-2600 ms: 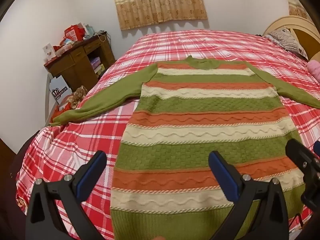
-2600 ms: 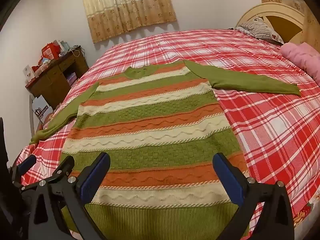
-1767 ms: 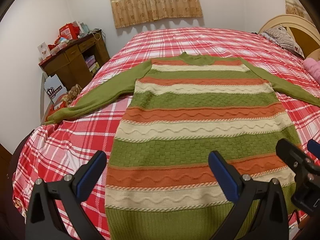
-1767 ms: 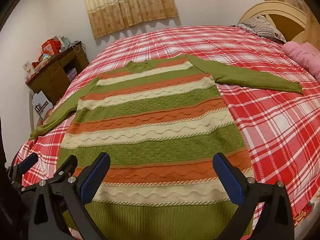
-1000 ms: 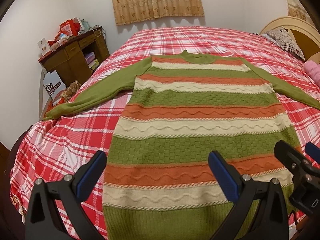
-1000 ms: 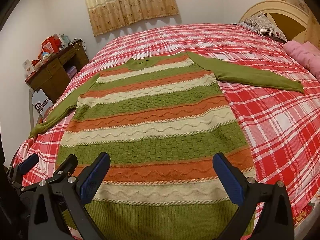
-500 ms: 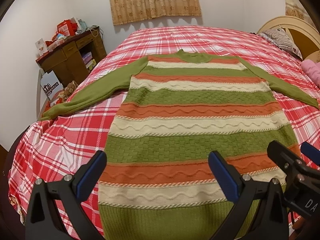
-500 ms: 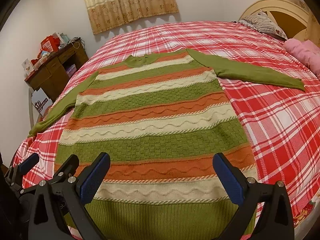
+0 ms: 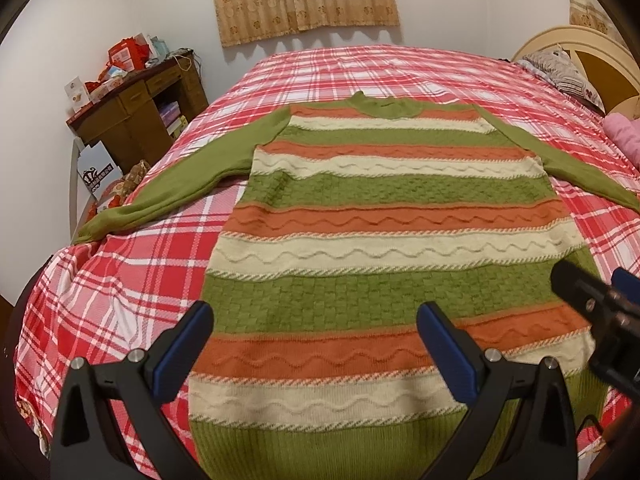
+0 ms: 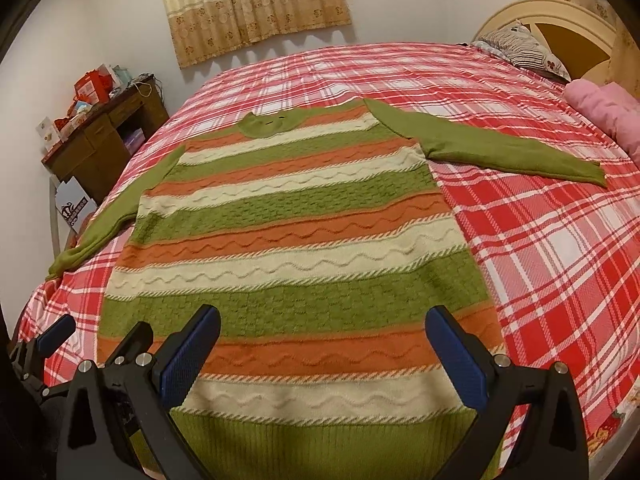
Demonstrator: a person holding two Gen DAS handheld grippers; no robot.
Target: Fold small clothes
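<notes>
Across a bed [image 9: 120,280] covered with a red and white plaid spread, a striped knit sweater [image 9: 384,248] is laid flat, face up, with bands of green, orange and cream. Its collar points toward the far wall and its ribbed green hem [image 10: 320,440] lies nearest the cameras. Both green sleeves are spread outward: the left sleeve [image 9: 192,176] runs toward the bed's edge near a cluttered wooden desk [image 9: 132,128], and the right sleeve [image 10: 500,148] reaches toward a pink bundle [image 10: 604,112] by the headboard.

The left gripper [image 9: 316,344] is held above the lower left part of the sweater with its blue-padded jaws spread wide and nothing between them. The right gripper [image 10: 324,344] is held above the lower right part, likewise wide and empty. No fold is seen to have been made yet.

Several risks can be judged from here. If only the top knit layer is pinched at the hem, the back layer may be left behind and the fold spoiled. The loose plaid spread could be caught together with the sweater, since the two lie touching. The left cuff, lying close to the bed's edge, might slip off if the body is dragged. The thick knit may also bunch if the two sides are lifted unevenly.
</notes>
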